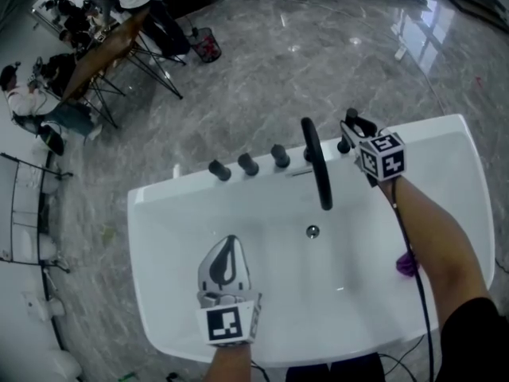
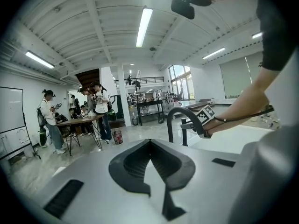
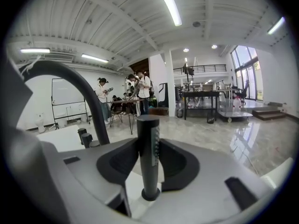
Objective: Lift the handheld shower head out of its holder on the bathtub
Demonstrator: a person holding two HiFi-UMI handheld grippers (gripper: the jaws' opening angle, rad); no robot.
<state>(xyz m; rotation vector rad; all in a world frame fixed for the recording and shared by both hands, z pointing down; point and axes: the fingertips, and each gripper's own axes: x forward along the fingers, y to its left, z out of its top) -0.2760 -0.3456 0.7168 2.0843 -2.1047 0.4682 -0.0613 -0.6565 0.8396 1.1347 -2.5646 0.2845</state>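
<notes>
Noted right tool [image 3: 148, 143] clamped part-way in on the handheld shower head [image 3: 148, 171], upright in its holder [image 3: 150, 195] on the far rim of the bathtub [image 1: 445, 134], just beside the arched spout [image 1: 316, 161]; left tool [image 1: 231, 241] pinched together, empty, over the basin. Judged liable to slip from a light grip on so smooth a cylinder, to bind in the holder if pulled off-vertical, or to knock the spout if swung left. Recorded glossy white tub, grey marble floor [image 1: 318, 54], people at a desk [image 1: 103, 46] well apart, strip lights [image 3: 168, 3] overhead.
</notes>
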